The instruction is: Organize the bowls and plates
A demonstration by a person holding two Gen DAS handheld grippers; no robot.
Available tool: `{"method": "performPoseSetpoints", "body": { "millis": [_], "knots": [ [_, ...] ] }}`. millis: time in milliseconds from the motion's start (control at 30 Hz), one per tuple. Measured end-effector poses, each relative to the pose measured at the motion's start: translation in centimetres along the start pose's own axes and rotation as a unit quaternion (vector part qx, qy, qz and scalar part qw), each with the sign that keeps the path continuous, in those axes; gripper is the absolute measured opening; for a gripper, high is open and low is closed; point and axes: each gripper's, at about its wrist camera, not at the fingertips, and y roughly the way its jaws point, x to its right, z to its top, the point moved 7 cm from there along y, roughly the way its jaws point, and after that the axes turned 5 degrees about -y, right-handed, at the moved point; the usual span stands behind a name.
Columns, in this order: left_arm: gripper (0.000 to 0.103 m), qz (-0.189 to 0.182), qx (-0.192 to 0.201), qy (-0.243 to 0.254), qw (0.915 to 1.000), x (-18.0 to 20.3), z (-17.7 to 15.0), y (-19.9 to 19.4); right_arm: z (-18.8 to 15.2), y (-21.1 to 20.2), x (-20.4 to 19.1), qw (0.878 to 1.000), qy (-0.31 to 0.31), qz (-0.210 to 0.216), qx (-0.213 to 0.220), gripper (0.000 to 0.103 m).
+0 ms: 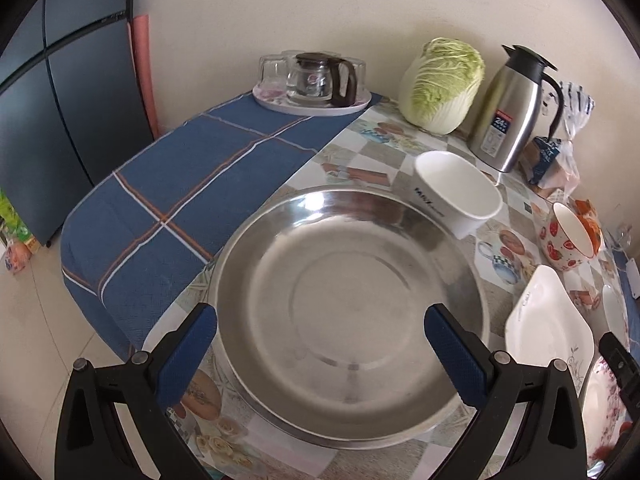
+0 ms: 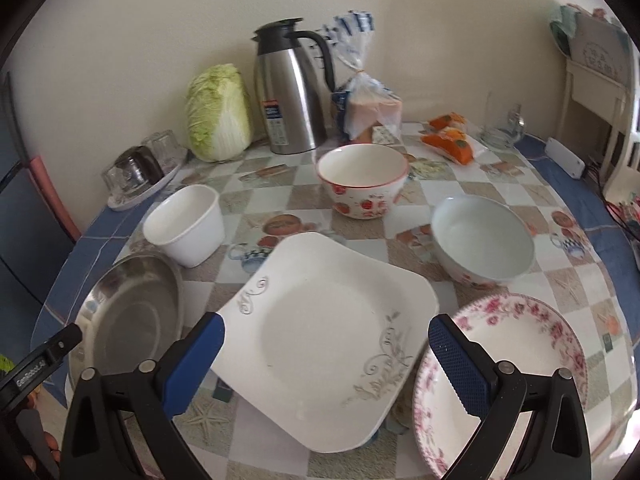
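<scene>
We are hovering the left gripper (image 1: 320, 344) with its jaws spread wide and nothing between them, low in the frame over the near half of the stainless steel plate (image 1: 344, 300), which is filling the centre of the left wrist view. In the right wrist view, the right gripper (image 2: 326, 354) is likewise gaping and empty, framing the square white plate (image 2: 320, 328) at centre, with the pink floral plate (image 2: 528, 344) sitting at lower right (its left rim seems tucked just under the square plate's corner, though we cannot tell for certain).

The bowls are waiting further up the frame: the plain white bowl (image 2: 186, 224) at left, the strawberry-patterned bowl (image 2: 362, 184) at centre and the pale bowl (image 2: 484, 236) at right. Nothing is stacked yet, so we are judging the sorting as barely begun.

What could go wrong from here? The steel plate is shallow and slick, so a pinch on its thin rim could slip and send it skating into the white bowl just beyond. Lifting the square plate by one edge could tip it, or drag the floral plate along. The thermos jug (image 2: 292, 92) and the napa cabbage (image 2: 220, 114) are crowding the upper part of the frame, leaving little room for stray pushes.
</scene>
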Motion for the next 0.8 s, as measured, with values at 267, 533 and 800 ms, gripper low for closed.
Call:
{"method": "performPoseSetpoints", "body": {
  "millis": [267, 533, 800],
  "knots": [
    [0.103, -0.004, -0.004, -0.028, 0.9996, -2.9, 0.2, 1.9, -0.2, 1.6, -5.7, 0.995, -0.052, 0.078, -0.021, 0.103],
    [0.103, -0.022, -0.041, -0.044, 0.9979, -5.2, 0.8, 4.0, -1.1, 4.8, -9.7, 0.989, -0.075, 0.112, -0.065, 0.103],
    [0.103, -0.016, -0.051, -0.041, 0.9977, -6.6, 1.7, 5.7, -0.7, 7.0, -9.9, 0.989, -0.053, 0.109, -0.084, 0.094]
  ]
}}
